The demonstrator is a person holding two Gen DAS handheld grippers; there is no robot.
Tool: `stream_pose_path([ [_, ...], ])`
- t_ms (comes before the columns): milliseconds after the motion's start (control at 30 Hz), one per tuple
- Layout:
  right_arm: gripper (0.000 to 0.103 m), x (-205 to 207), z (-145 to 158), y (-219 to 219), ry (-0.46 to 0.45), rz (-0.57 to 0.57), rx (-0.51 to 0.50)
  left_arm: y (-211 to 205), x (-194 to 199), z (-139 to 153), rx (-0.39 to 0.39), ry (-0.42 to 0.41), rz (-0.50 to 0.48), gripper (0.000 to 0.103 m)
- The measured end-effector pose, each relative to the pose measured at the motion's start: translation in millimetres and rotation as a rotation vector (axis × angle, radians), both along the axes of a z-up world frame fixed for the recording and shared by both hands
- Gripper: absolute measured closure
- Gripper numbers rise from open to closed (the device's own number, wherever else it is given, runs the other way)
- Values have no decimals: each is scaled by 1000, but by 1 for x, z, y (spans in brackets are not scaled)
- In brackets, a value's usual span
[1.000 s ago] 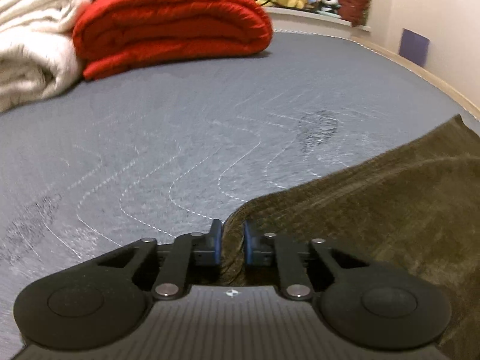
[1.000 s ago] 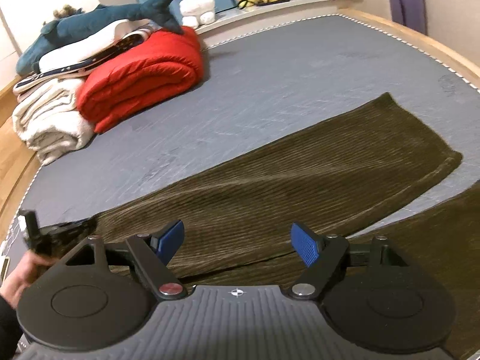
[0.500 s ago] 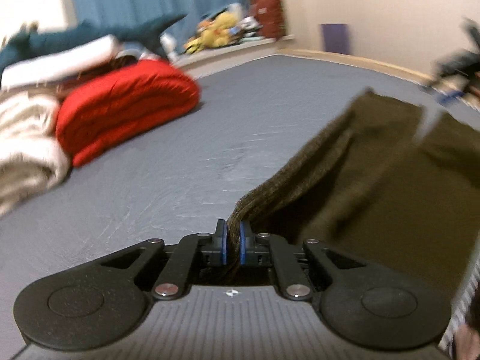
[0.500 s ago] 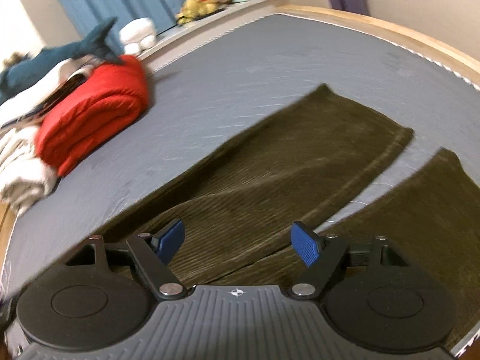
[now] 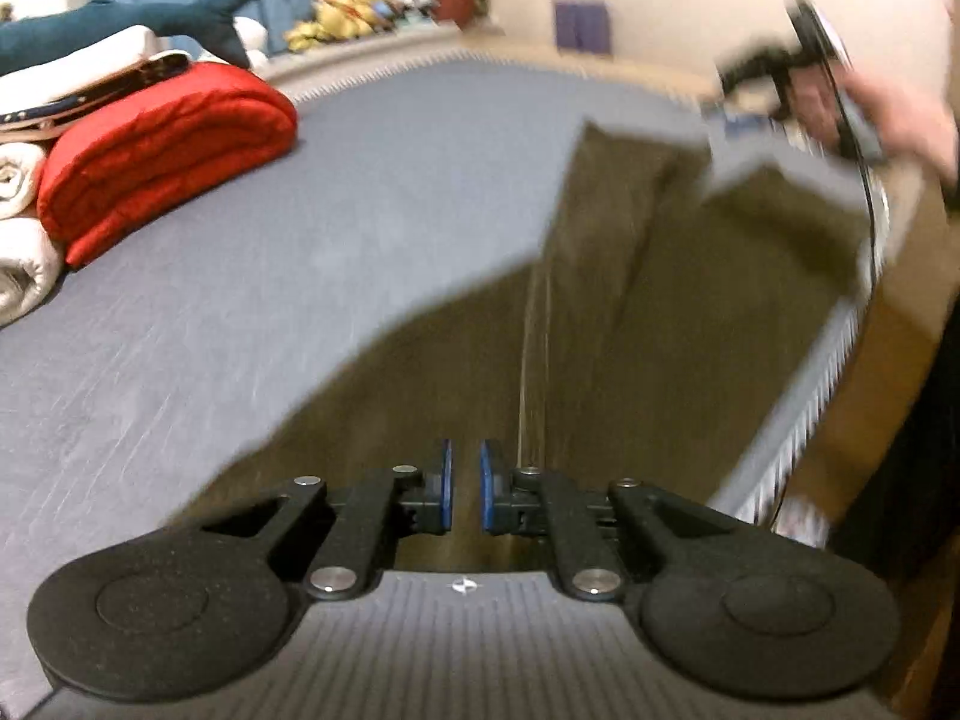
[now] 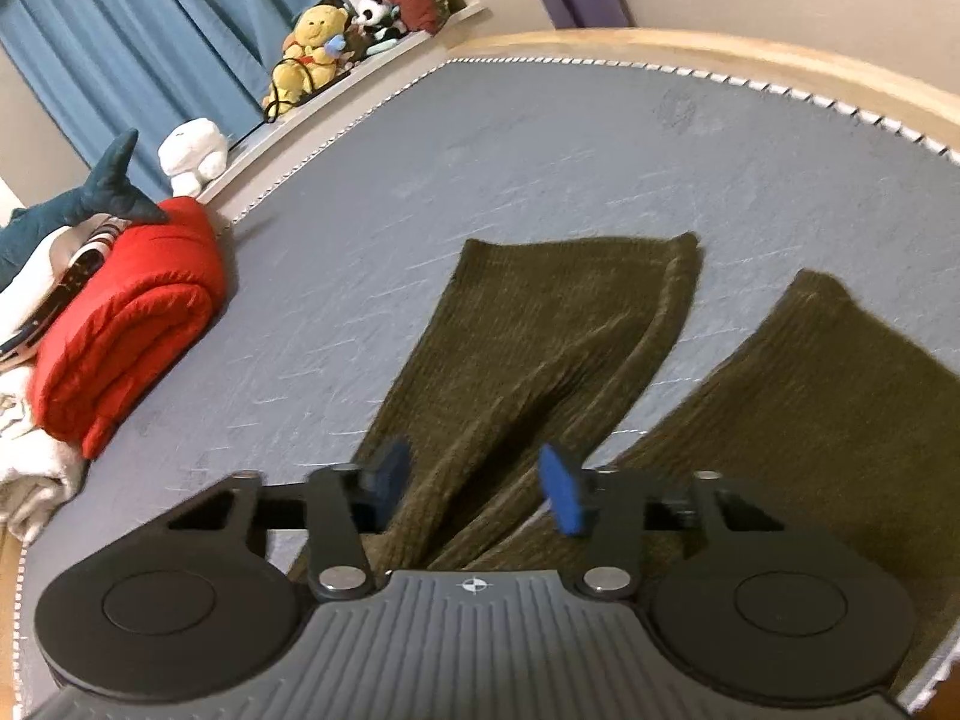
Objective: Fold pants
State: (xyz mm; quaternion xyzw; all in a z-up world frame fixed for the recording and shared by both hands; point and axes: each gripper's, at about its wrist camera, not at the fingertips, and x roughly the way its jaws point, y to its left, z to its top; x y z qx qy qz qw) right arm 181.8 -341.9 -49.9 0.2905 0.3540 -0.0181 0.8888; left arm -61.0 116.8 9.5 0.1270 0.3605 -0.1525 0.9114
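On the grey mattress (image 6: 540,156), olive-green corduroy pants (image 6: 528,348) lie with both legs spread towards the far wooden bed frame (image 6: 720,42), the two leg ends apart from each other. Left gripper (image 5: 465,483): jaws nearly together, pants fabric passing between the blue pads (image 5: 445,483); the frame is blurred, yet the cloth appears pinched there and rises to the gripper from the bed. Right gripper (image 6: 477,489): jaws closing, pads not yet pressing, with a raised fold of the nearer leg's fabric lying between them. In the left wrist view the right gripper appears at upper right, held by a hand (image 5: 900,114) over the leg ends. Folded red quilt (image 6: 126,324) and white blanket (image 6: 36,468) sit well apart at the left edge, a stuffed shark (image 6: 72,204) on top; blue curtains (image 6: 120,18) and plush toys (image 6: 312,42) stand behind
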Motion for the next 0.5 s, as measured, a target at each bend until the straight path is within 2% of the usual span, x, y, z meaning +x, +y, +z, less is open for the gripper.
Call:
stream_pose_path([
  [67,73,5,-2,5,-20,30,9,-13,28,2,-36,-12,5,93],
  [167,75,18,-2,19,-50,83,3,-31,69,-12,-138,19,25,93],
  [233,74,27,-3,30,-74,132,-6,-47,91,-27,-171,54,34,93],
  [333,73,44,-12,47,-66,181,-11,-68,111,-50,-146,107,7,92],
  [400,73,58,-22,54,-38,196,-2,-76,129,-60,-142,129,-19,84],
  [433,73,66,-27,57,-25,203,-2,-77,135,-67,-147,139,-25,75],
  [500,73,82,-38,65,-6,211,-10,-82,149,-79,-141,177,-34,72],
])
